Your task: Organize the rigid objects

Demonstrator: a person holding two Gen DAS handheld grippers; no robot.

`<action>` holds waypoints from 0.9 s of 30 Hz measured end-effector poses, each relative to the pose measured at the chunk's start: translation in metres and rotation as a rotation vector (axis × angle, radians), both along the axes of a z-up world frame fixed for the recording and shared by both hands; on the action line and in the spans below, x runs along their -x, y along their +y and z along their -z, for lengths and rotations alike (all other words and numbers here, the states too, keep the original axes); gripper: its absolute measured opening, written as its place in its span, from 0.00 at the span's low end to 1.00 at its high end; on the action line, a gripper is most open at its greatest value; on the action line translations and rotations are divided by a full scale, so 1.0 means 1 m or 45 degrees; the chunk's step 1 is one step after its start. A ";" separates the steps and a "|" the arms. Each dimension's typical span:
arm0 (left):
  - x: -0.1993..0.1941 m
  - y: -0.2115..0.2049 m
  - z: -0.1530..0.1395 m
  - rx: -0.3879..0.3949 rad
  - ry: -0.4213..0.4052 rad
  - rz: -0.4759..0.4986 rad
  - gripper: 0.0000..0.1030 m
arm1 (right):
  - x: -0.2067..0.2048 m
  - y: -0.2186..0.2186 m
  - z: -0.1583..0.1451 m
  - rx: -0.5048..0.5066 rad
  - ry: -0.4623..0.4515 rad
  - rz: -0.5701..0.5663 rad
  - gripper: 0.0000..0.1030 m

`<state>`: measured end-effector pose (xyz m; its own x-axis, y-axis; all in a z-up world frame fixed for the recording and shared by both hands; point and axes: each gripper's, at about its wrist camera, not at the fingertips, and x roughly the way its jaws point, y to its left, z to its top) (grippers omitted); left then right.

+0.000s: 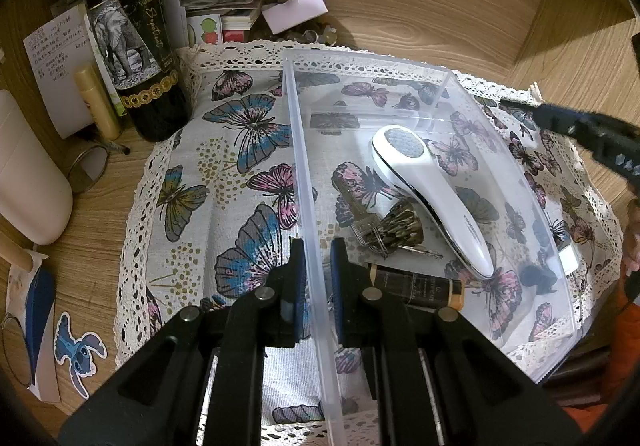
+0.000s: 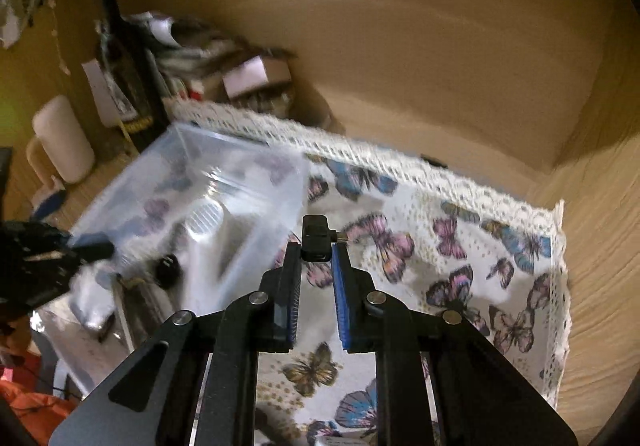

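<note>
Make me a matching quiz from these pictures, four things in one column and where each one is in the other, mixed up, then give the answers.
Things:
1. white shaver
2. wine bottle
3. black adapter
4. bin wall

Places:
A. between the right gripper's pads
B. inside the clear bin, beside the keys
C. clamped by the left gripper
D. standing on the wooden desk, left of the cloth

Pairs: 1-B, 2-D, 3-A, 4-C
</note>
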<state>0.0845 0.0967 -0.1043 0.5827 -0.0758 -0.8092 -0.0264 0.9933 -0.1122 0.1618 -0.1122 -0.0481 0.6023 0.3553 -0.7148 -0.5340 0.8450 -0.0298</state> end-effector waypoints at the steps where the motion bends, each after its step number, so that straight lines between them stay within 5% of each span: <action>1: 0.000 0.000 0.000 0.000 0.000 0.000 0.10 | 0.004 0.002 -0.005 -0.010 -0.016 -0.009 0.14; 11: 0.000 0.000 0.000 -0.002 0.000 0.001 0.10 | 0.028 0.044 -0.017 -0.012 -0.058 -0.179 0.14; 27: 0.000 -0.001 -0.001 -0.001 -0.001 0.000 0.10 | 0.028 0.089 0.035 0.180 0.180 -0.327 0.14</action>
<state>0.0843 0.0956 -0.1034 0.5834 -0.0755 -0.8087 -0.0261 0.9934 -0.1115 0.1341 -0.0234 -0.0828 0.3969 0.3740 -0.8382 -0.7366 0.6747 -0.0478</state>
